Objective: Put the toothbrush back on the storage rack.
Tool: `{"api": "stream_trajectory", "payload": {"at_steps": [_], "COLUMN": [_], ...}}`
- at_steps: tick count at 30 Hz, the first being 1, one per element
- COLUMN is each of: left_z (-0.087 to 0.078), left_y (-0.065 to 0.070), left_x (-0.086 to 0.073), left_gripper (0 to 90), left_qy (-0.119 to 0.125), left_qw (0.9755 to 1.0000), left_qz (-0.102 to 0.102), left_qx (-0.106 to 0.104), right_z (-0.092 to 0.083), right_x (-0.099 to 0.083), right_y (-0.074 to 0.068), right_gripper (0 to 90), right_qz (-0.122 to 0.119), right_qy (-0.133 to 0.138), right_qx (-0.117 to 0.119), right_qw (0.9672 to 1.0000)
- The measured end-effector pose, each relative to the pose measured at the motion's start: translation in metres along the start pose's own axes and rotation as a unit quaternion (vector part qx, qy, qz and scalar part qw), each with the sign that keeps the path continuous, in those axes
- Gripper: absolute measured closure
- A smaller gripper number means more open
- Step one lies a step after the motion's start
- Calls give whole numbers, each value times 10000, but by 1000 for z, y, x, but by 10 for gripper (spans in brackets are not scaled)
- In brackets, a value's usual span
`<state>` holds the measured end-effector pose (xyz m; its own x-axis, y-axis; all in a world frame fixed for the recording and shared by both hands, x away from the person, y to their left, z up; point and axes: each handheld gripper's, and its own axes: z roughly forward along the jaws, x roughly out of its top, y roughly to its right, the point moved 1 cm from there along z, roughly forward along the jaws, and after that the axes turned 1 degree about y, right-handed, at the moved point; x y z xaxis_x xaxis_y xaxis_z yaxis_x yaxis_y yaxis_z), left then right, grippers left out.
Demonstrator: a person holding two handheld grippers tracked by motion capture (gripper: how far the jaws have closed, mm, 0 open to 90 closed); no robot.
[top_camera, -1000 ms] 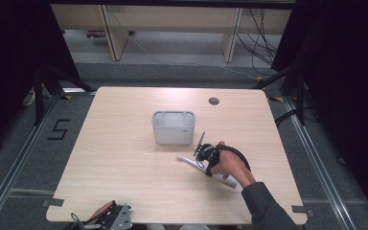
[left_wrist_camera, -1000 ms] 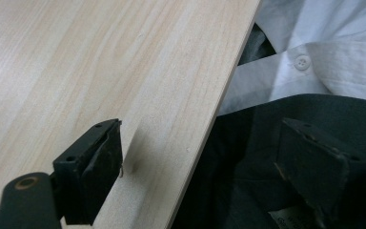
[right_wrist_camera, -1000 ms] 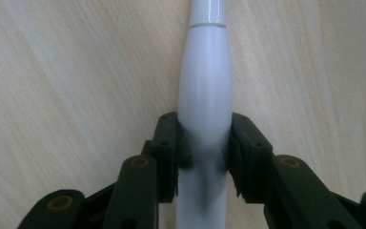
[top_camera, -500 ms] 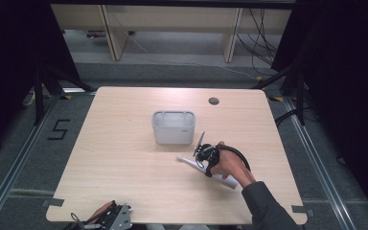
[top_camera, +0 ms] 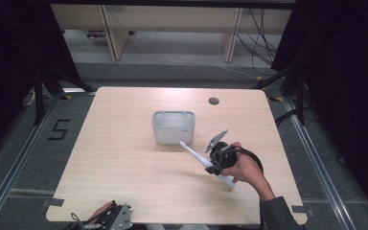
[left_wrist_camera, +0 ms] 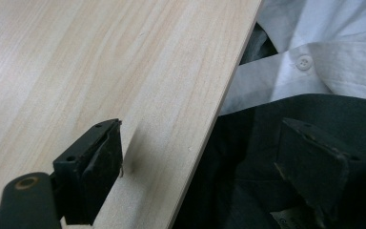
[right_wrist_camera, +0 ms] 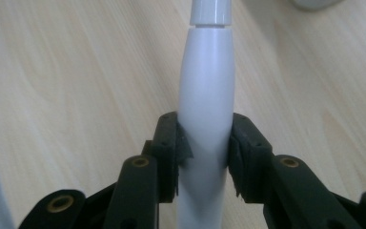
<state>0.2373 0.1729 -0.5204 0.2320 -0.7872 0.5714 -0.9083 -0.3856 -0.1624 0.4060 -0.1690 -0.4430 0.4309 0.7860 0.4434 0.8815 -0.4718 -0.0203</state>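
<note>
A white electric toothbrush is held over the right half of the table, brush head pointing toward the grey container. My right gripper is shut on its thick handle. In the right gripper view both black pads press the toothbrush handle from either side, my right gripper looking down at the wood. The container stands upright mid-table, just left of the brush head. My left gripper rests at the table's near edge, and in its own view the left gripper is open with nothing between its jaws.
A round cable hole sits at the table's far right. The left gripper view shows the table's near edge, with the person's white shirt and dark trousers beyond it. Shelving stands beyond the far edge.
The right gripper has shifted slightly right and the toothbrush's head end has swung up and toward the container. The left gripper has stayed put.
</note>
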Motion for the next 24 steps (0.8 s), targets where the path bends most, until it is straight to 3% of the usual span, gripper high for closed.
{"api": "stream_trajectory", "payload": {"at_steps": [1, 3, 4, 5, 6, 7, 8, 9, 13, 14, 16, 17, 22, 23, 24], "left_z": [0, 0, 0, 0, 0, 0, 0, 0, 0, 0, 0, -1, 0, 0, 0], "left_y": [0, 0, 0, 0, 0, 0, 0, 0, 0, 0, 0, 0, 0, 0, 0], "left_x": [0, 0, 0, 0, 0, 0, 0, 0, 0, 0, 0, 0, 0, 0, 0], "left_gripper": [154, 154, 154, 154, 154, 154, 154, 154, 154, 154, 154, 154, 154, 154, 154], "left_qy": [6, 7, -3, -5, -5, -1, -1, 2, 6, 11, 12, 19, 24, 34, 24], "left_qw": [10000, 10000, 10000, 10000, 10000, 10000, 10000, 10000, 10000, 10000, 10000, 10000, 10000, 10000, 10000], "left_qz": [3, -1, -10, -27, -27, -18, -18, 3, -4, -11, -9, -24, -23, -39, -19], "left_qx": [-1, 2, 8, 10, 10, 5, 5, 3, 4, 4, 2, -10, -8, -12, -12], "right_z": [-5, -13, -16, -20, -20, -24, -24, -28, -32, -32, -33, -34, -34, -33, -33], "right_x": [-1, -2, -3, -4, -4, -5, -5, -4, -1, -1, 0, 2, 6, 8, 9], "right_y": [0, 0, 2, 2, 2, 4, 4, 6, 7, 7, 9, 9, 10, 13, 13], "right_gripper": [667, 667, 667, 667, 667, 667, 667, 667, 666, 666, 666, 666, 666, 666, 666], "right_qz": [-23, 155, 58, 217, 217, 262, 262, 278, 265, 346, 231, 393, 500, 495, 511], "right_qy": [183, 510, 723, 783, 783, 1092, 1092, 1438, 1646, 1763, 1753, 1888, 2066, 2204, 2223], "right_qx": [-9, -19, -12, -51, -51, -188, -188, -180, -216, -270, -224, -251, -259, -303, -266], "right_qw": [9998, 9986, 9974, 9967, 9967, 9935, 9935, 9891, 9858, 9834, 9840, 9809, 9768, 9737, 9733]}}
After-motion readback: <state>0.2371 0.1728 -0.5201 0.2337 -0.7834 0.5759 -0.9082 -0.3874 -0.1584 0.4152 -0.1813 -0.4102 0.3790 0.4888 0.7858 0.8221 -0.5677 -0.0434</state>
